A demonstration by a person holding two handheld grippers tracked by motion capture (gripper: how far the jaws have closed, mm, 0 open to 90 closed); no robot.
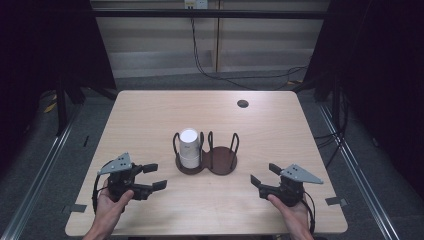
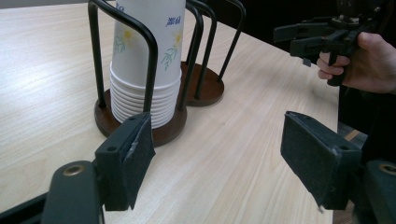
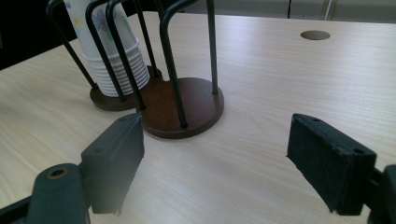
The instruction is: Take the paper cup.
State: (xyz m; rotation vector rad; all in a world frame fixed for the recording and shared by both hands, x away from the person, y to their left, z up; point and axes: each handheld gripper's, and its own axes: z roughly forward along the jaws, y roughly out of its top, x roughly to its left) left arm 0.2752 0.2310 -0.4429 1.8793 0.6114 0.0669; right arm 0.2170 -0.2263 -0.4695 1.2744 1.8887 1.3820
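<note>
The left gripper (image 1: 151,176) and right gripper (image 1: 260,175) sit near the front of the table (image 1: 150,115), both with jaws spread wide and holding nothing; past them, in the middle, stands a rack (image 1: 220,161); its left side holds the cups (image 1: 189,147); its right side is bare.
</note>
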